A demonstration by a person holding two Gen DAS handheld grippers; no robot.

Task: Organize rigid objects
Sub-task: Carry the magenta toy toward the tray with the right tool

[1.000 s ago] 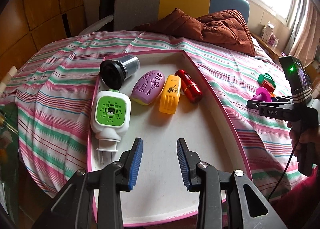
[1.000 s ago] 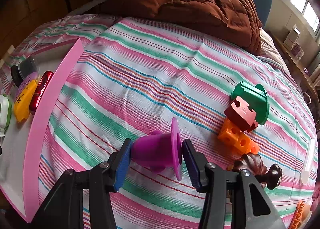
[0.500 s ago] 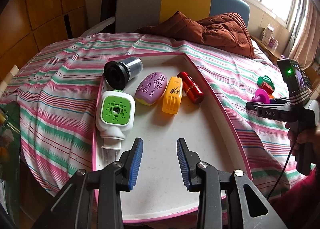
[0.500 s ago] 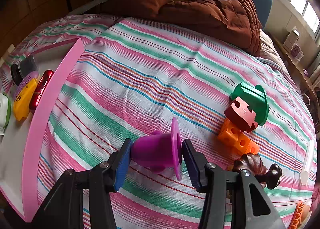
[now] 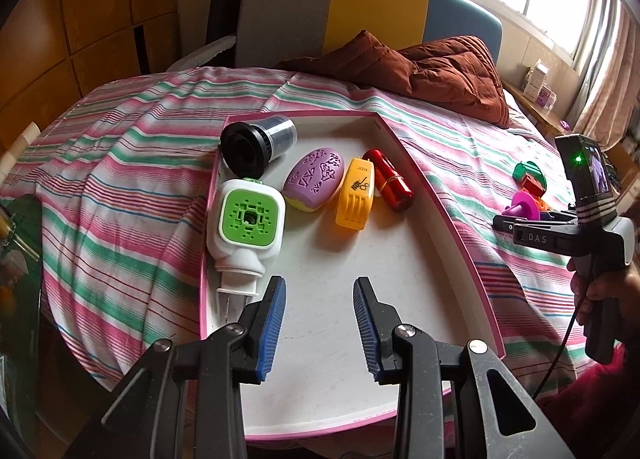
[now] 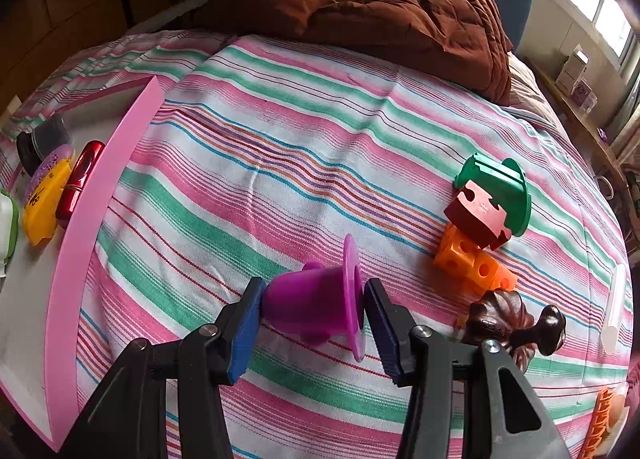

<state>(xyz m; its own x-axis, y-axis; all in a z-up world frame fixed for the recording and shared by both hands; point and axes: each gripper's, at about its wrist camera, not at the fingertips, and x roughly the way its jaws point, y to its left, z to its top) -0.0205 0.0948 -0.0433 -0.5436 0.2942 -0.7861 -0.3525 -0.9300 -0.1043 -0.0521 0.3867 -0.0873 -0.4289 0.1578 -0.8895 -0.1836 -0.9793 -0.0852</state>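
A white tray with a pink rim (image 5: 440, 219) lies on the striped bed. In a row at its far end lie a black cylinder (image 5: 256, 143), a white and green plug-in device (image 5: 246, 223), a purple oval (image 5: 316, 179), a yellow piece (image 5: 356, 199) and a red tube (image 5: 390, 179). My left gripper (image 5: 319, 299) hovers open over the tray's bare near half, holding nothing. Right of the tray, my right gripper (image 6: 314, 299) is shut on a purple flanged cup (image 6: 316, 305), held on its side just above the bedspread.
On the bedspread to the right lie a green piece (image 6: 496, 187), a red-brown block (image 6: 476, 219), an orange holed block (image 6: 472, 263), a dark brown ornate knob (image 6: 512, 319) and a white tube (image 6: 618, 299). A brown quilt (image 6: 400, 19) is bunched at the head of the bed.
The left wrist view has drawn back a little from the tray, so more of the headboard shows. The right gripper keeps the purple cup in the same spot.
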